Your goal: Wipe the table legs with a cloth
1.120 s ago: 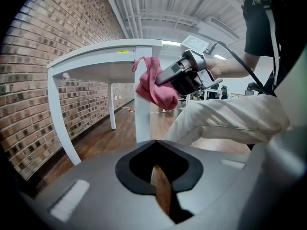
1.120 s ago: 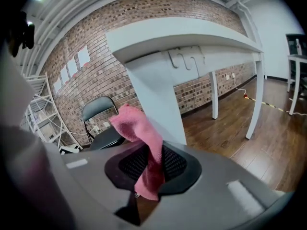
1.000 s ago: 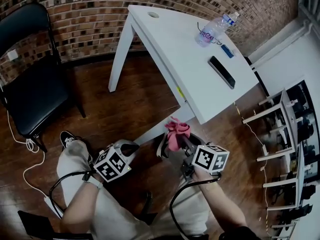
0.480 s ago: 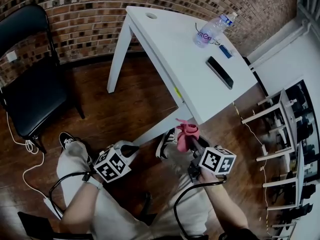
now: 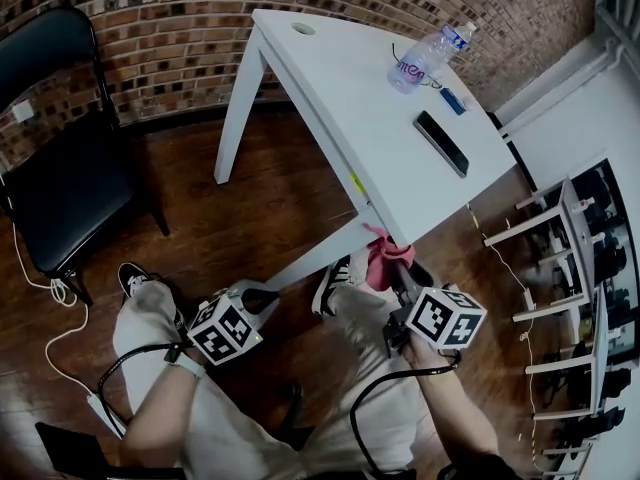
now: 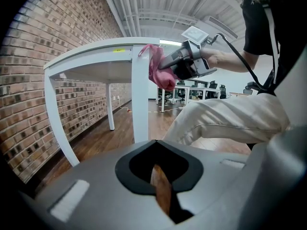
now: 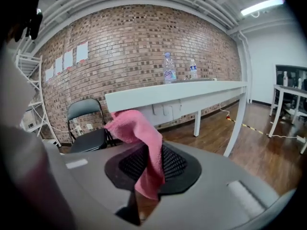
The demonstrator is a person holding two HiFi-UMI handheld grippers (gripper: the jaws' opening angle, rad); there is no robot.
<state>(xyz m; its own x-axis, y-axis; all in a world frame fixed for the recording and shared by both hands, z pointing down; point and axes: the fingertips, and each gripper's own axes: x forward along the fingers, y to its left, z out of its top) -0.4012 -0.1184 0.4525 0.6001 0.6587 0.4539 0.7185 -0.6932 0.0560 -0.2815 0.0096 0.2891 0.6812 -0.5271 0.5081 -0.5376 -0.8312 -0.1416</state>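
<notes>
The white table (image 5: 340, 98) stands on slanted white legs. Its near leg (image 5: 310, 263) runs from the front corner down to the wooden floor. My right gripper (image 5: 393, 268) is shut on a pink cloth (image 5: 381, 258), held at the top of that leg just under the table corner. In the left gripper view the pink cloth (image 6: 158, 73) lies against the upper right side of the near leg (image 6: 140, 97). The cloth (image 7: 139, 138) hangs out of the shut jaws of the right gripper (image 7: 146, 188). My left gripper (image 5: 256, 296) is low by the leg's foot, shut and holding nothing (image 6: 160, 190).
A water bottle (image 5: 425, 58), a black phone (image 5: 443, 143) and a small blue item (image 5: 453, 101) lie on the tabletop. A black folding chair (image 5: 60, 168) stands at the left before the brick wall. Metal shelving (image 5: 570, 298) is at the right. The person's shoe (image 5: 140, 280) is near the left gripper.
My right gripper has carried the pink cloth up and to the right, from beside the leg to under the table's front corner. The left gripper has hardly moved.
</notes>
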